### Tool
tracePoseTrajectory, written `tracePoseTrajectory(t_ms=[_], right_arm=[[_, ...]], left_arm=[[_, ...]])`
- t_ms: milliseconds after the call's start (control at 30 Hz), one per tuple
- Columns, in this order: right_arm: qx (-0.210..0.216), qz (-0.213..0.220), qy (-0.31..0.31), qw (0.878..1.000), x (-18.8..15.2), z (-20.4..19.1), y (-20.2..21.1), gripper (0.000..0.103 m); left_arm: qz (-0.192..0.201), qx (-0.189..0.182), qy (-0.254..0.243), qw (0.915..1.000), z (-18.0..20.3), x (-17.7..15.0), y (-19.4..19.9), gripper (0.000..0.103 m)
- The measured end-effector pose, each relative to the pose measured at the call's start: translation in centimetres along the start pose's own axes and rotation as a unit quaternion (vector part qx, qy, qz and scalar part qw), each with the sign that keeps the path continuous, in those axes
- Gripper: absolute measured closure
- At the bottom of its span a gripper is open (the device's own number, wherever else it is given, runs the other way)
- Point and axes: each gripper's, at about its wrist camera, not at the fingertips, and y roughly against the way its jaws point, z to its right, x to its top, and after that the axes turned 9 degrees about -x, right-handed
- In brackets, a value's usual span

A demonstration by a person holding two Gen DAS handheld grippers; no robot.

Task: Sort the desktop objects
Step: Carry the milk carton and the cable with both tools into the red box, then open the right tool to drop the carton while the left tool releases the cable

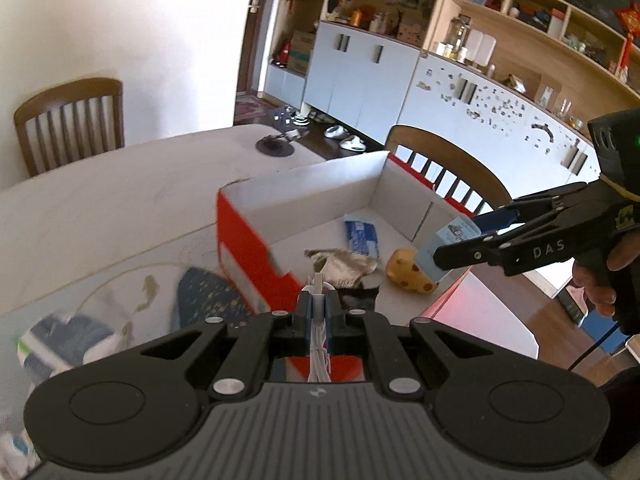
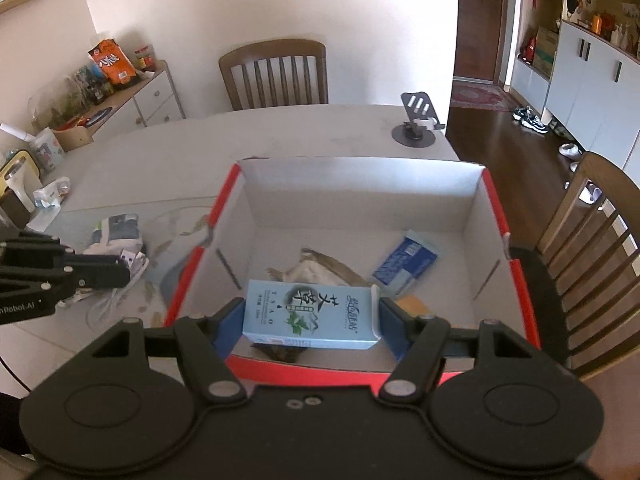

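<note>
The left gripper [image 1: 318, 312] is clamped on a thin white cable [image 1: 319, 360], just left of the red-and-white cardboard box [image 2: 476, 208] on the bench [image 2: 200, 148]. The right gripper [image 2: 310, 316] squeezes a pale blue carton [image 2: 310, 314] over the box's near edge. Move both well inside before letting go.

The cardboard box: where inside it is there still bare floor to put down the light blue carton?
Bare floor lies along the far wall of the cardboard box and in its far left corner. The near middle is crowded: beige cloth, blue packet, yellow toy. The right gripper holds the light blue carton there.
</note>
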Motion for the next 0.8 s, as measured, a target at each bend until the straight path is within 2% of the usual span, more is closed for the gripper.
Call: tracePoseTrajectory(t_ms=[433, 800], right_arm=[[-0.005, -0.008, 0.000, 1.000, 0.4, 2.5, -1.7, 0.034], [-0.001, -0.029, 0.009, 1.000, 0.5, 2.9, -4.1, 0.034]], left_arm=[[-0.015, -0.015, -0.058, 0.9981, 2.0, 4.6, -5.0, 0.098], [-0.040, -0.018, -0.098, 0.9942, 1.5, 7.5, -10.4, 0.098]])
